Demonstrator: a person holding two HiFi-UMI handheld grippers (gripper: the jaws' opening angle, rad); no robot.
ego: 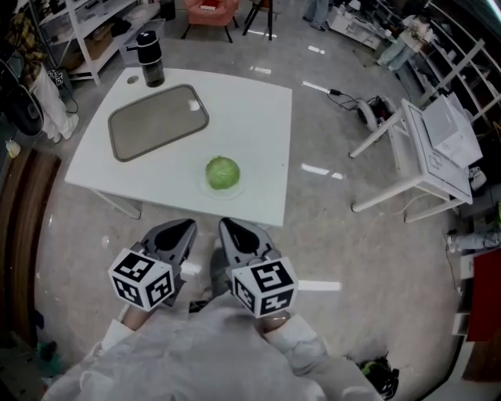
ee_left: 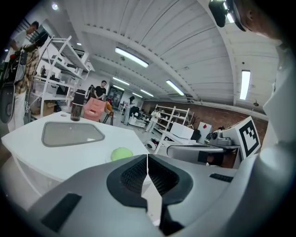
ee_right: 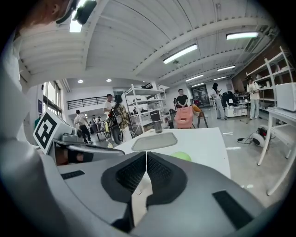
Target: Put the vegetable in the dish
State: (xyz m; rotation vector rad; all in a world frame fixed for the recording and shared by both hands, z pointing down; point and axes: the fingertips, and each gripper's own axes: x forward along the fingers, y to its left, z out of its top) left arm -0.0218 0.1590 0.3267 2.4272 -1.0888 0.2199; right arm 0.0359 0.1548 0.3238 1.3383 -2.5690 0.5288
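Observation:
A round green cabbage (ego: 222,173) sits near the front edge of the white table (ego: 258,125); it also shows in the left gripper view as the cabbage (ee_left: 121,153) and in the right gripper view as the cabbage (ee_right: 181,156). A shallow grey dish (ego: 156,121) lies empty at the table's back left. Both grippers hang below the table's front edge, close to the person's body and apart from the cabbage. My left gripper (ego: 184,229) is shut with nothing in it, jaws meeting (ee_left: 147,157). My right gripper (ego: 228,229) is shut and empty too (ee_right: 146,155).
A black bottle (ego: 149,57) stands at the table's far left corner behind the dish. A second white desk (ego: 427,153) stands to the right, with cables (ego: 344,98) on the floor. White shelves (ego: 86,31) and a pink chair (ego: 210,12) are behind.

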